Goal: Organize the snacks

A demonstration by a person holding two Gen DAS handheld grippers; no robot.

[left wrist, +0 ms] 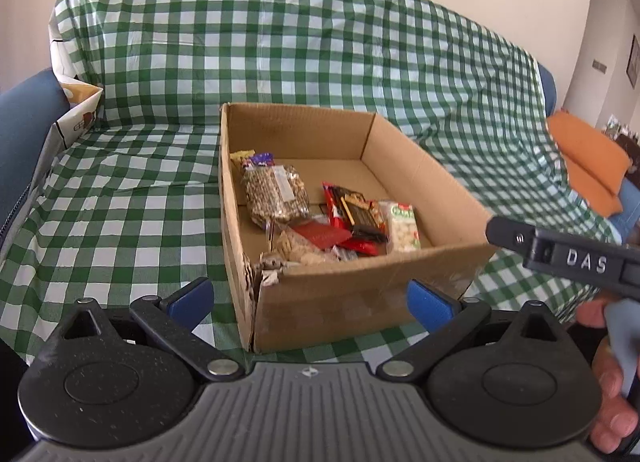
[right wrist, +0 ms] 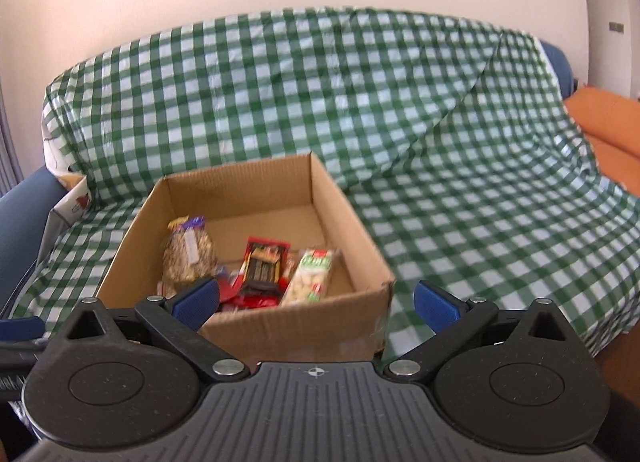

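An open cardboard box point(left wrist: 360, 298) point(right wrist: 304, 326) rests on a sofa covered by a green checked cloth point(left wrist: 280, 53) point(right wrist: 400, 121). Inside lie several snacks: a clear bag of seeds point(left wrist: 276, 193) point(right wrist: 188, 258), a red and black chocolate pack point(left wrist: 352, 217) point(right wrist: 264, 266), a white pack with a green label point(left wrist: 404, 225) point(right wrist: 310, 276) and a bag of nuts point(left wrist: 300, 248). My left gripper point(left wrist: 312, 304) hangs open just in front of the box, holding nothing. My right gripper point(right wrist: 316, 302) is open over the box's near wall, also holding nothing; its body point(left wrist: 560, 258) shows in the left wrist view.
A patterned paper bag point(left wrist: 76, 109) point(right wrist: 74, 201) stands at the sofa's left end beside the blue armrest point(left wrist: 24, 121). Orange cushions point(left wrist: 588, 157) point(right wrist: 608, 125) lie at the right. A hand point(left wrist: 612, 382) holds the right gripper's handle.
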